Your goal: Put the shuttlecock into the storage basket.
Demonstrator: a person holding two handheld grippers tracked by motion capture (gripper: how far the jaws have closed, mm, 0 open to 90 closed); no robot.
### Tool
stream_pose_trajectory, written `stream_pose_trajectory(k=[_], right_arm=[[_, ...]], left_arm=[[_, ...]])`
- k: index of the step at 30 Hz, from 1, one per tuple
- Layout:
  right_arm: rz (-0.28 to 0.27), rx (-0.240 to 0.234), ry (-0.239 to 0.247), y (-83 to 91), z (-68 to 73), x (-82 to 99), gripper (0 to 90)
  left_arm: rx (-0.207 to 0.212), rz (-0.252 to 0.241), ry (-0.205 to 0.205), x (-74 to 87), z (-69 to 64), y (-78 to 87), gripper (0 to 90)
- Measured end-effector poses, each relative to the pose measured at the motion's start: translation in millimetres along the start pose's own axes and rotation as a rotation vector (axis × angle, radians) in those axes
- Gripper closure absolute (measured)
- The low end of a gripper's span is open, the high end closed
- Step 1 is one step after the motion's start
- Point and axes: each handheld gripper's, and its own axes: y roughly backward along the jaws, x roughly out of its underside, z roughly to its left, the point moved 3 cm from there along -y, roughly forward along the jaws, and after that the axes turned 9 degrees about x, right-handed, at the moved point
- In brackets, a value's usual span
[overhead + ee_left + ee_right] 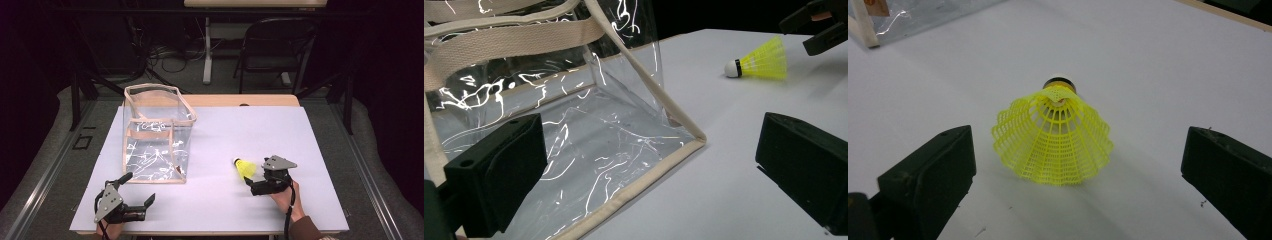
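Right gripper view looks straight down the right gripper (pixel 1075 165), whose two black fingers (pixel 928 172) stand wide apart on either side of the yellow shuttlecock (pixel 1055 142). The open skirt faces the camera and the dark-banded cork points away; neither finger touches the mesh, so nothing is held yet. In the high view the same right gripper (pixel 256 184) sits near the counter's right front corner, with the shuttlecock (pixel 244 167) lying on its side just ahead of the finger tips, cork toward the middle of the counter (pixel 250 130).

The left gripper (pixel 651 172) also has its fingers (pixel 499 170) spread wide and empty. They frame the near bottom corner of the clear bag (pixel 589 130), whose beige trim runs between them, but whether the left finger rests against the plastic cannot be told. From above, the left gripper (pixel 139 192) lies close to the counter's left front corner, just in front of the bag (pixel 155 135), which stands upright toward the left rear with its mouth open and its straps draped over the rim.

Judged from this layout, the work appears to be at its very start: the shuttlecock is approached but not gripped, the bag looks empty, and the closing, lifting, carrying over and dropping in all remain.
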Motion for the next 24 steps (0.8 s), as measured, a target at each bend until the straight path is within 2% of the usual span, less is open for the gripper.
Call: stream_pose_trajectory(k=[16, 24], right_arm=[[0.038, -0.027, 0.027, -12.0, -7.6, -2.2, 16.3], [0.067, -0.029, 0.044, -17.6, -9.0, -2.1, 31.3]], left_arm=[[-0.001, 0.0, 0.001, 0.0, 0.3, -0.1, 0.0], [-0.002, 0.003, -0.001, 0.1, 0.7, -0.2, 0.0]])
